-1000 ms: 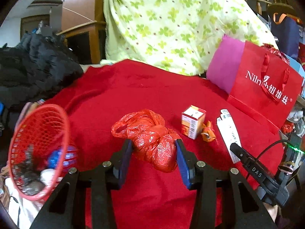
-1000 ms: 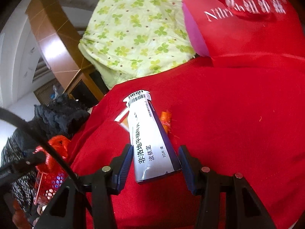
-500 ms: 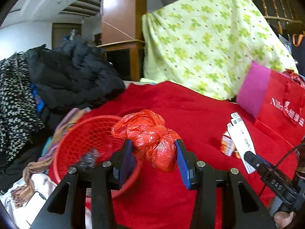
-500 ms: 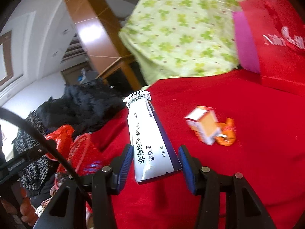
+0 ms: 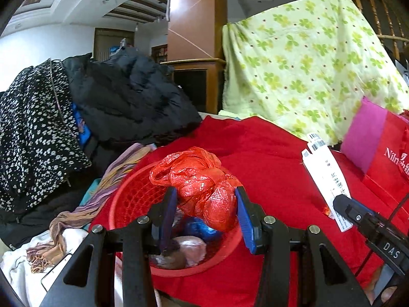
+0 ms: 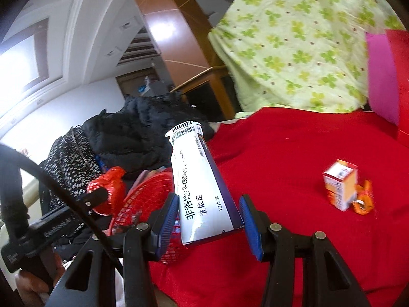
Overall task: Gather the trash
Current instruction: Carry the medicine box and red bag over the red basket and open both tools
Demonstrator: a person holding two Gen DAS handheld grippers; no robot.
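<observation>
Both hand-held grippers swung left since 1 s ago: L one went from over the red cloth to above the basket, R one now faces the basket too, w/ small box sliding to its right.

Red cloth [image 5: 268, 168] covers the table; green clover sheet [image 5: 301, 71] draped at far side, dark jackets [image 5: 122, 94] piled far left, red gift bag [image 5: 388, 161] far right. Red mesh basket [image 5: 122, 204] sits at near-left edge of cloth, some trash already inside.

Left hand-held gripper [image 5: 204, 212] clamped on crumpled red plastic bag [image 5: 202, 186], held right above basket opening, not inside yet. Right hand-held gripper [image 6: 209, 217] clenched on white/purple medicine box [image 6: 202, 189], tilted up, just right of basket.

Small orange-white box [image 6: 340, 184] stands on cloth at right, orange wrapper [image 6: 363, 199] touching it.
</observation>
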